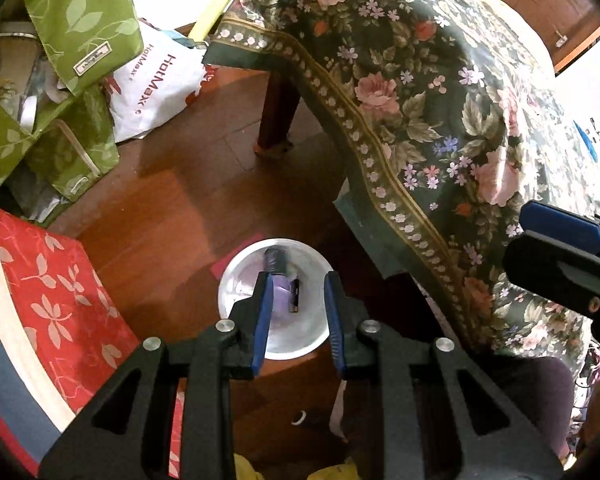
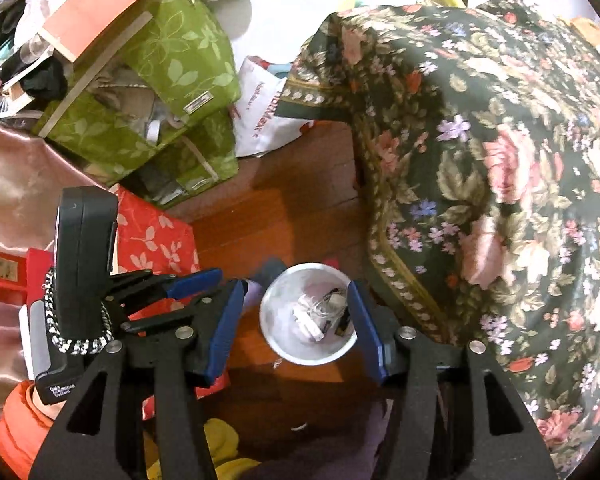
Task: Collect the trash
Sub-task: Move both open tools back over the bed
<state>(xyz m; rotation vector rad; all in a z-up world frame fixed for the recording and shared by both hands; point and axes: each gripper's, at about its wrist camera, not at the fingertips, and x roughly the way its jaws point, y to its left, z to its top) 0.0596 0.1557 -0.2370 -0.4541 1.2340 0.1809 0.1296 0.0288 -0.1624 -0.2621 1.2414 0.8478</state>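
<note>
Reddish wood floor [image 1: 188,208], table w/ dark floral cloth [image 1: 428,92], green leaf-print boxes [image 2: 172,80] stacked left, bright bkgd light

"HotMax" is showing in red letters on the white plastic bag [image 1: 156,84] lying on the floor; a white label on the black device [image 2: 62,390] is reading "Data", the rest being too small to read.

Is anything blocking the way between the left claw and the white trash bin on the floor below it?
Nothing visible does. The left claw hangs open directly above the white bin, whose mouth is uncovered, with trash already inside. The floral tablecloth drapes off to the side, apart from the bin's rim.
</note>
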